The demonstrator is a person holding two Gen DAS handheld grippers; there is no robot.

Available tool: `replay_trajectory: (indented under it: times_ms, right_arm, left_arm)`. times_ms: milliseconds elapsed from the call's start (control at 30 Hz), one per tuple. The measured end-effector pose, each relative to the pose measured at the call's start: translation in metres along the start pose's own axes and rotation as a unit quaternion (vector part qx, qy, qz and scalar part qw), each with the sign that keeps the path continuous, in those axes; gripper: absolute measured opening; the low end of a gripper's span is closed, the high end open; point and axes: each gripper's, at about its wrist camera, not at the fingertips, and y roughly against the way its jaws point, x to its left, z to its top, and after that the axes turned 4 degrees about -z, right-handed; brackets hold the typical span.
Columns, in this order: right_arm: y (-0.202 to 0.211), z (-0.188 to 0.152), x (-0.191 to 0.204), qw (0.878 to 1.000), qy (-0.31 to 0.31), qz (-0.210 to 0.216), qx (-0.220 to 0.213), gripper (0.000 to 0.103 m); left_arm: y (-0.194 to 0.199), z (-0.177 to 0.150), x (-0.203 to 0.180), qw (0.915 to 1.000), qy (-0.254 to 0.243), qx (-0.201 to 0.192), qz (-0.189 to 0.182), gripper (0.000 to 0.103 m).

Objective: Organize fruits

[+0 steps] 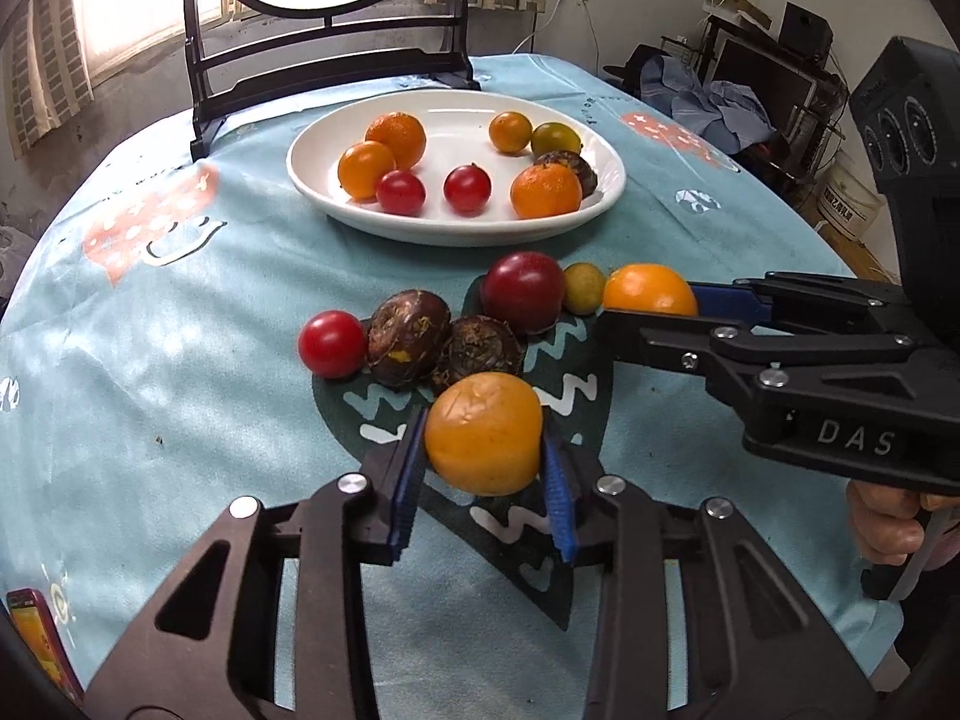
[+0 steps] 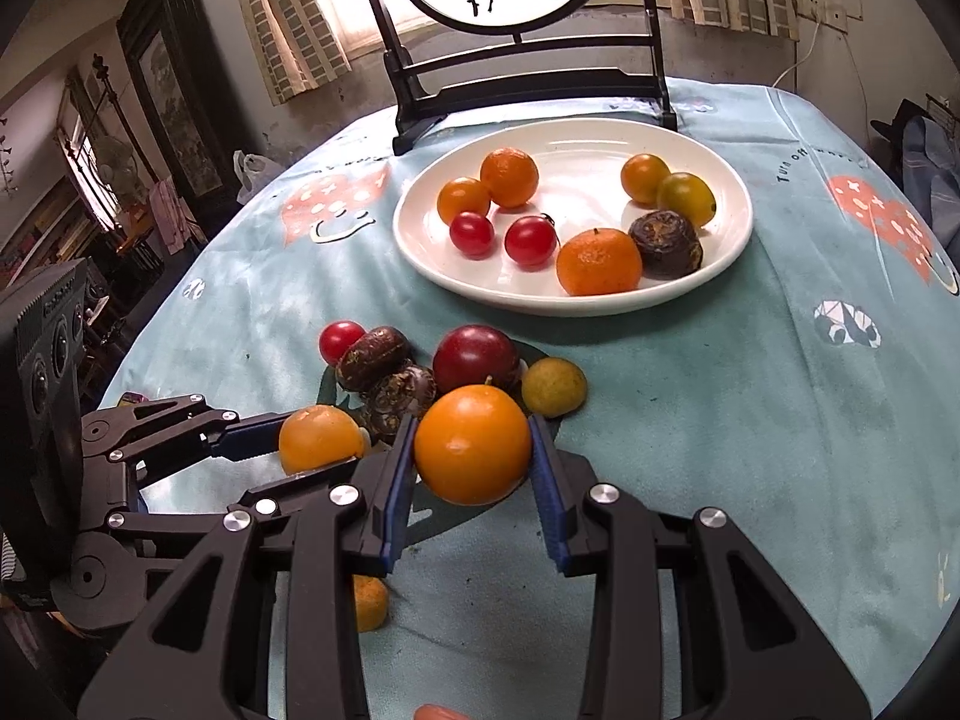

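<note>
My left gripper is shut on a pale orange fruit, which also shows in the right wrist view. My right gripper is shut on a bright orange fruit, seen in the left wrist view. Both hold their fruit low over the cloth. Loose on the cloth beyond them lie a dark red plum, a small yellow-green fruit, two brown water chestnuts and a cherry tomato. A white plate further back holds several fruits.
A black wooden stand with a round painted screen stands behind the plate. A small orange fruit lies on the cloth under my right gripper. A red and yellow packet lies at the table's near left edge.
</note>
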Motion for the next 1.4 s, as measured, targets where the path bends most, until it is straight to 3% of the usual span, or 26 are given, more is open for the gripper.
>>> replay_trajectory:
  times_ms: [133,300,500,800,833,867,900,933,1000,1167,1300,1400]
  right_arm:
    - [0.005,0.001,0.001,1.0,-0.002,-0.005,-0.03,0.037]
    - [0.01,0.011,-0.005,0.994,-0.01,-0.045,-0.096,0.037]
    - [-0.007,0.043,-0.032,0.987,-0.049,-0.086,-0.127,0.037]
    - [-0.032,0.08,-0.059,0.985,-0.066,-0.08,-0.136,0.037]
    - [-0.035,0.084,-0.06,0.985,-0.064,-0.079,-0.137,0.037]
    - [-0.036,0.086,-0.061,0.985,-0.062,-0.078,-0.138,0.043]
    - [-0.036,0.088,-0.063,0.985,-0.063,-0.079,-0.139,0.049]
    - [-0.034,0.088,-0.063,0.984,-0.066,-0.084,-0.142,0.055]
    - [-0.025,0.087,-0.064,0.984,-0.068,-0.072,-0.147,0.056]
    - [0.001,0.077,-0.052,0.984,-0.058,-0.057,-0.159,0.056]
    - [0.014,0.055,-0.038,0.988,-0.048,-0.038,-0.145,0.056]
    - [0.014,0.033,-0.022,0.992,-0.022,-0.035,-0.118,0.058]
  left_arm:
    - [0.011,0.002,0.0,0.9994,-0.004,-0.032,0.007,0.036]
    - [0.016,0.021,0.011,0.9975,0.013,-0.066,0.019,0.036]
    - [-0.003,0.069,0.017,0.9962,0.028,-0.079,0.023,0.036]
    - [-0.042,0.125,0.026,0.9956,0.026,-0.084,0.032,0.036]
    - [-0.045,0.129,0.028,0.9955,0.029,-0.083,0.035,0.039]
    - [-0.046,0.132,0.03,0.995,0.036,-0.082,0.043,0.049]
    - [-0.043,0.133,0.032,0.9936,0.044,-0.089,0.054,0.076]
    - [-0.035,0.131,0.033,0.9909,0.052,-0.108,0.062,0.085]
    - [-0.018,0.128,0.037,0.9872,0.059,-0.136,0.061,0.088]
    - [0.021,0.112,0.048,0.983,0.087,-0.147,0.068,0.097]
    - [0.039,0.073,0.06,0.9762,0.118,-0.151,0.101,0.098]
    - [0.031,0.038,0.074,0.9678,0.156,-0.125,0.153,0.099]
